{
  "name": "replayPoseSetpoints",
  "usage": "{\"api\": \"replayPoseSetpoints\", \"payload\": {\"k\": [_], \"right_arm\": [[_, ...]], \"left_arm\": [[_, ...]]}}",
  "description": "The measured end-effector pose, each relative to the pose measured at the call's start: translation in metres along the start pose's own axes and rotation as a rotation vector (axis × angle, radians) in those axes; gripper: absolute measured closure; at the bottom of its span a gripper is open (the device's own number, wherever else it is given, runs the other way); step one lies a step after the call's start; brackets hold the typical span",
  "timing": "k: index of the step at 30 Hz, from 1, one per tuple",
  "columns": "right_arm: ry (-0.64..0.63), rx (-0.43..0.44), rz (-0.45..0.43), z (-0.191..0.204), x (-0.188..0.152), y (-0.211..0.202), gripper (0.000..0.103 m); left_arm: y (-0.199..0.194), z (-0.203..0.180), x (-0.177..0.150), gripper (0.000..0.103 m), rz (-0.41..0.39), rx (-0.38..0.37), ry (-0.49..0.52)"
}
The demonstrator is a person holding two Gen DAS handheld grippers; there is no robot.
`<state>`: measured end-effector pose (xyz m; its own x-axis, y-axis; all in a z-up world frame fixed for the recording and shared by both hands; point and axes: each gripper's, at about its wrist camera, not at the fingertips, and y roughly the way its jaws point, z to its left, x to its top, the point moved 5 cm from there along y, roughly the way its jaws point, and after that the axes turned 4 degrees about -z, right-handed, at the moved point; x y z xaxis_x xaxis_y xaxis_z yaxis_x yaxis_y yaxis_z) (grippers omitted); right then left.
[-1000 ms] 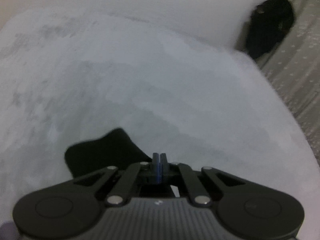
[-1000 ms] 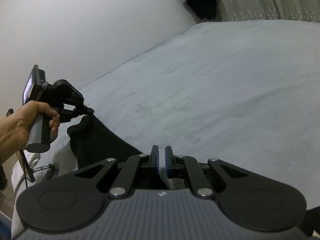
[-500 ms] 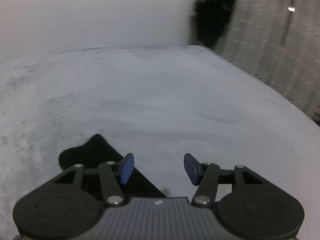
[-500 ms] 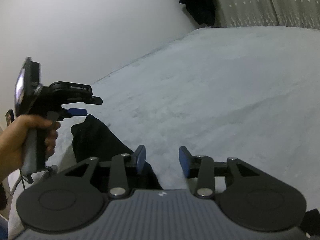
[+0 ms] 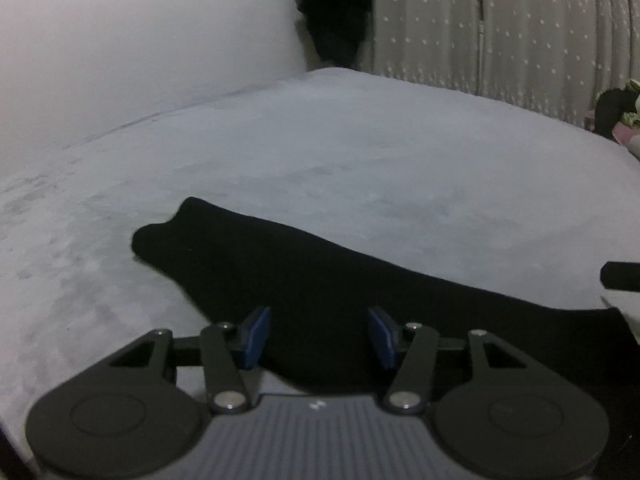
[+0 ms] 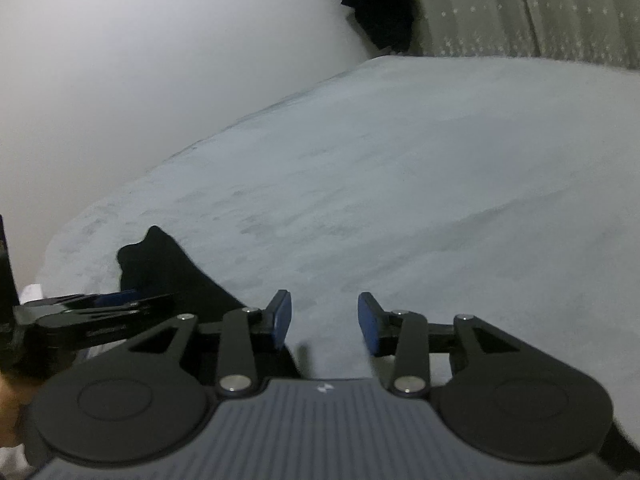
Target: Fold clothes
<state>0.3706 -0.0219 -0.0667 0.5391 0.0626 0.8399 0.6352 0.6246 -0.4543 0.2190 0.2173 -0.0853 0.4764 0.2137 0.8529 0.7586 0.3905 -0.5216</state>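
Observation:
A black garment (image 5: pixel 304 276) lies flat on the pale grey bed cover (image 5: pixel 360 152), stretching from the near left to the right edge in the left wrist view. My left gripper (image 5: pixel 318 336) is open just above its near edge, nothing between the blue pads. In the right wrist view the same garment (image 6: pixel 168 268) shows at the lower left, partly hidden behind the left gripper's body (image 6: pixel 92 316). My right gripper (image 6: pixel 324 322) is open over bare bed cover (image 6: pixel 440 200), to the right of the cloth.
A white wall (image 5: pixel 140 40) runs along the bed's far side. Dark clothes (image 5: pixel 336 8) hang in the far corner beside a star-patterned curtain (image 5: pixel 500 28). A pile of items (image 5: pixel 620 116) sits at the right edge. A hand (image 6: pixel 8 396) shows at the lower left.
Both grippers went from shut on the black garment to open, letting it go. Both have pulled back, so more of the garment lies flat in view.

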Motion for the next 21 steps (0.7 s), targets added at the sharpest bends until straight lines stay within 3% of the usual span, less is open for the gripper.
{"api": "replayPoseSetpoints", "payload": {"k": [3, 11, 12, 15, 17, 21], "right_arm": [[-0.021, -0.096, -0.018, -0.002, 0.009, -0.01, 0.06], [0.044, -0.172, 0.022, -0.001, 0.015, -0.067, 0.053], [0.043, -0.194, 0.029, 0.0, 0.014, -0.074, 0.053], [0.055, -0.26, 0.056, 0.0, 0.006, -0.099, 0.053], [0.067, -0.287, 0.066, 0.002, 0.001, -0.122, 0.053], [0.087, -0.34, 0.072, 0.011, -0.011, -0.171, 0.053]], "left_arm": [[-0.011, -0.004, 0.003, 0.05, -0.032, -0.058, -0.01], [-0.053, -0.072, -0.02, 0.047, -0.003, -0.523, 0.182], [-0.053, -0.08, -0.03, 0.046, 0.039, -0.548, 0.233], [-0.049, -0.074, -0.049, 0.047, 0.082, -0.445, 0.289], [-0.053, -0.06, -0.047, 0.051, 0.1, -0.4, 0.235], [-0.077, -0.037, -0.053, 0.051, 0.181, -0.474, 0.145]]}}
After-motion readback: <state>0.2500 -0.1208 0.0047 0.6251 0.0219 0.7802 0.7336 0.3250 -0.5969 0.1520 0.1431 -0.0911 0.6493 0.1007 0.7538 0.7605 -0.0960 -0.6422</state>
